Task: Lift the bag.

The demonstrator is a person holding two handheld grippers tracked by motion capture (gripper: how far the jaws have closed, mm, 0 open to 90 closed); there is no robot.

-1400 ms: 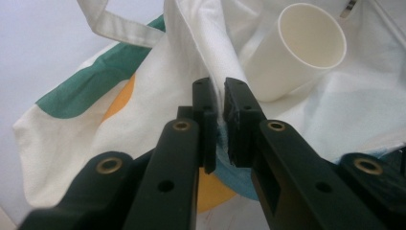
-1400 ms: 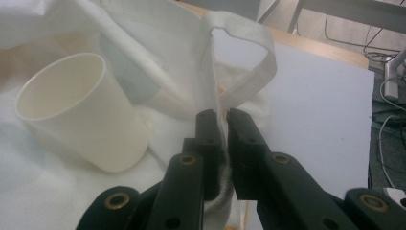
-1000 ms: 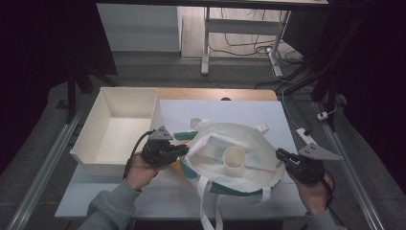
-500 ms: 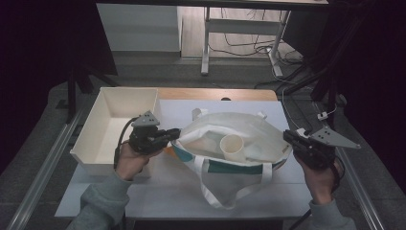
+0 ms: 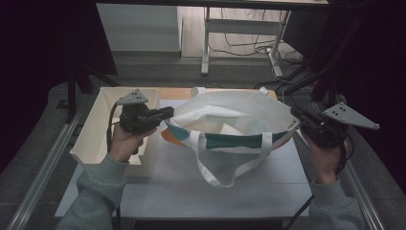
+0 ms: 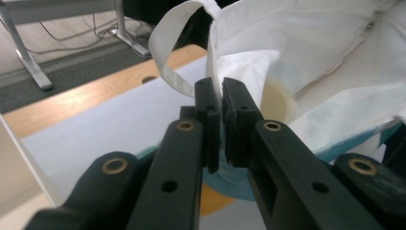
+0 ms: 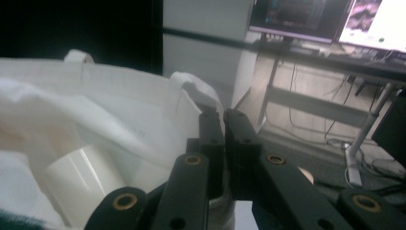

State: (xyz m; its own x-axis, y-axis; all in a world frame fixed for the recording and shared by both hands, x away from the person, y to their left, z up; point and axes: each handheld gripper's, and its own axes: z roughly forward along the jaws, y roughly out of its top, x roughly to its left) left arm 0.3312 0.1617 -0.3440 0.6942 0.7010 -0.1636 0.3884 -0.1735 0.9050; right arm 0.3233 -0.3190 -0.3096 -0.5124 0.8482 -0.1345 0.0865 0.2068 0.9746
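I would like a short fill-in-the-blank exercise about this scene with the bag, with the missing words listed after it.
1. Both grippers are shut on the rim of the white tote bag, which hangs ____ between them.
2. The left gripper pinches the bag beside the white ____.
3. Inside the bag lies a pale ____.
4. The bag's near handle hangs ____ toward the table.

Missing words: open; bin; cup; down

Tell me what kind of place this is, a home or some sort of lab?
Most likely a lab or office workroom. A fixed work table stands between metal rails, a desk frame with loose cables sits behind it, and lit computer monitors stand nearby.
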